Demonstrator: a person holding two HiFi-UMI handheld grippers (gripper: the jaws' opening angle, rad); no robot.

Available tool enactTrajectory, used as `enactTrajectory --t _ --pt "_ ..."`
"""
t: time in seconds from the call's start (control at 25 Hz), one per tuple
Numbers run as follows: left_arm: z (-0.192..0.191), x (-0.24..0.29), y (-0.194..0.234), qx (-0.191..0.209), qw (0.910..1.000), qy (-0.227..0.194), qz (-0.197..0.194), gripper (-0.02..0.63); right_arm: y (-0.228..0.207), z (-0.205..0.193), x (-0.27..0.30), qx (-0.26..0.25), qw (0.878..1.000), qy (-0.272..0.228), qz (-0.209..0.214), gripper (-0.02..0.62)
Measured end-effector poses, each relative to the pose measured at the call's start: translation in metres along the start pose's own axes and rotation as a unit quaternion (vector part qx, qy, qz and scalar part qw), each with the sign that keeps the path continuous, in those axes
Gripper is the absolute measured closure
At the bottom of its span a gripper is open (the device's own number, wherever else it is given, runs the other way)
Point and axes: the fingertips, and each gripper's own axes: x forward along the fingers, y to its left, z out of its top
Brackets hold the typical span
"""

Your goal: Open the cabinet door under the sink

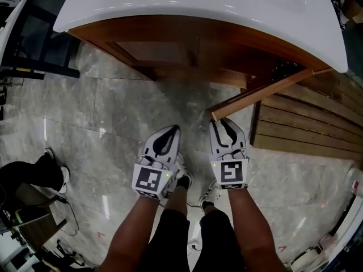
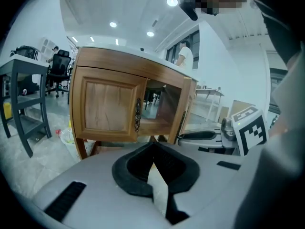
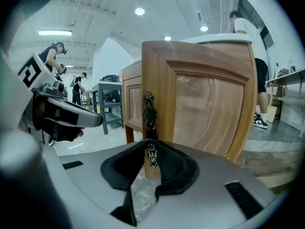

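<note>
Doors counted: two, under one white sink point(image 1: 198, 4).

The right door point(image 1: 266, 92) is standing open at 1 o'clock in the head view. Its top edge is running from its free end up toward 2 o'clock, where it meets the cabinet corner.

One ornate metal handle point(image 3: 149, 123) is sitting on that door, with its long axis upright, 12 to 6. The door panel is lying at 3 o'clock of it.

The right hand-held gripper point(image 1: 224, 123) is clamping the handle's lower end, pads pressing from both sides.

The left door point(image 2: 107, 104) is sitting closed, with its own handle point(image 2: 137, 113) at its 3 o'clock edge.

The left hand-held gripper point(image 1: 169, 132) is hovering at 9 o'clock of the right one. Its jaws are together with nothing between them.

Two forearms are reaching in from 6 o'clock, side by side over the marble floor point(image 1: 113, 123). Both grippers are pointing toward 12.
</note>
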Motion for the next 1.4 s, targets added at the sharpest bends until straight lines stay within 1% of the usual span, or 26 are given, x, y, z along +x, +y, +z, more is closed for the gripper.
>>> enactTrajectory --t 0.16,0.28,0.48,0.6,0.76,0.92,1.04,1.16,1.28,1.4 --pt "-0.007 -0.005 -0.012 -0.001 1.0 0.004 0.008 0.583 0.0 -0.005 -0.019 -0.009 1.0 -0.006 0.014 0.502" --pt "-0.011 -0.008 -0.023 0.0 0.9999 0.003 0.011 0.583 -0.002 -0.01 -0.036 -0.028 0.999 -0.028 0.031 0.502" --pt "-0.016 -0.011 -0.044 0.0 0.9999 0.001 0.013 0.583 -0.007 -0.023 -0.063 -0.055 0.996 -0.032 0.058 0.502" --pt "-0.019 -0.014 -0.057 0.001 0.9999 0.003 0.011 0.583 -0.013 -0.029 -0.079 -0.06 0.996 -0.035 0.064 0.502" --pt "-0.021 -0.015 -0.075 0.006 1.0 0.004 0.004 0.583 -0.025 -0.041 -0.104 -0.066 0.996 -0.028 0.059 0.502" --pt "-0.023 -0.013 -0.092 0.009 0.9999 0.006 -0.004 0.583 -0.04 -0.052 -0.127 -0.058 0.997 -0.026 0.046 0.511" --pt "-0.023 -0.01 -0.106 0.012 0.9998 0.007 -0.013 0.583 -0.054 -0.06 -0.142 -0.062 0.997 -0.03 0.025 0.517" --pt "-0.024 -0.008 -0.116 0.014 0.9997 0.012 -0.018 0.583 -0.071 -0.068 -0.155 -0.044 0.999 -0.028 -0.008 0.52" --pt "-0.025 -0.007 -0.123 0.019 0.9994 0.015 -0.024 0.583 -0.089 -0.076 -0.167 -0.037 0.998 -0.021 -0.041 0.518" --pt "-0.026 -0.008 -0.13 0.017 0.9992 0.024 -0.027 0.583 -0.112 -0.089 -0.181 -0.01 0.996 -0.003 -0.091 0.537"
